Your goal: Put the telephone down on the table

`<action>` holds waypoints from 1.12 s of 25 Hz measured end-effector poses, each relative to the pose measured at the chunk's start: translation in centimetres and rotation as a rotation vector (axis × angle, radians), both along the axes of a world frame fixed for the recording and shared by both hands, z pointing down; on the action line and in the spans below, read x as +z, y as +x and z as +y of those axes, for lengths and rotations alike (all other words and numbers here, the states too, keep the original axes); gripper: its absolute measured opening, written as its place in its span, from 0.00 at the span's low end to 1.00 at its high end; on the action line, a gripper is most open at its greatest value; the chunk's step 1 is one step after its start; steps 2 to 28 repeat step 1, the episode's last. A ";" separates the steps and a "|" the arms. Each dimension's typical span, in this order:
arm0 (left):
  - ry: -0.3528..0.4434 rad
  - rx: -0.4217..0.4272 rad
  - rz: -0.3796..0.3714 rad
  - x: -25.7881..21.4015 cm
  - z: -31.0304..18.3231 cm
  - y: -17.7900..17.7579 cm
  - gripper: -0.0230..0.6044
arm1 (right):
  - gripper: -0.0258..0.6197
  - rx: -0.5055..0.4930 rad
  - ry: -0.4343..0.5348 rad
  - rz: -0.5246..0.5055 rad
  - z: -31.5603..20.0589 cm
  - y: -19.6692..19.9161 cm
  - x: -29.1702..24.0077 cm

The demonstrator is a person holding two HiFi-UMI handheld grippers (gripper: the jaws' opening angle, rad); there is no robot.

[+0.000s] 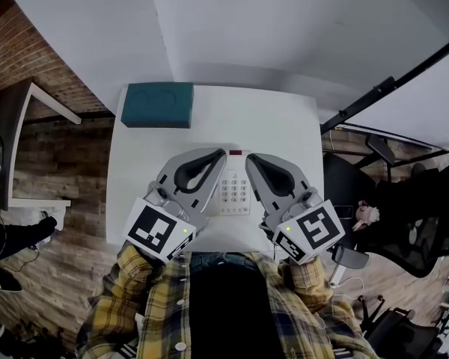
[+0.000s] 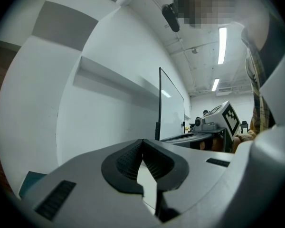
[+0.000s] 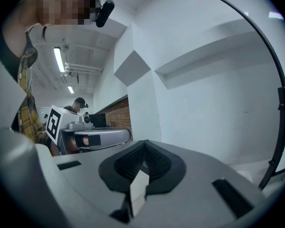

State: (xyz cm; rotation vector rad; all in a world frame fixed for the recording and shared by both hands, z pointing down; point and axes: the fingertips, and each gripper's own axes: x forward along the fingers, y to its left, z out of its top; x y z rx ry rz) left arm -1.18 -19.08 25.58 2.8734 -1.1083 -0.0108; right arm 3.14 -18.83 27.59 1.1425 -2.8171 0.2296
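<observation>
White push-button telephone (image 1: 234,191) appears to lie flat on the white table (image 1: 284,118), close to its 6 o'clock edge, with a teal rectangular box (image 1: 158,104) off at 11 o'clock. The left gripper (image 1: 218,155) hangs over the phone's 9 o'clock side and the right gripper (image 1: 251,159) over its 3 o'clock side, both pinched together on nothing. If the closed tips are lowered as they are, they would likely shove the phone toward the near edge instead of grasping it.

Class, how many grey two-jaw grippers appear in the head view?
2. The grey left gripper is left of the white keypad telephone; the grey right gripper is right of it. None seem hidden.
</observation>
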 end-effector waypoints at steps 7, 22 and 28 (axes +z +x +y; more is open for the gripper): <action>0.001 0.000 -0.001 0.0 0.0 0.0 0.06 | 0.08 -0.001 -0.001 0.001 0.0 -0.1 0.0; 0.001 0.000 -0.001 0.0 0.0 0.0 0.06 | 0.08 -0.001 -0.001 0.001 0.0 -0.1 0.0; 0.001 0.000 -0.001 0.0 0.0 0.0 0.06 | 0.08 -0.001 -0.001 0.001 0.0 -0.1 0.0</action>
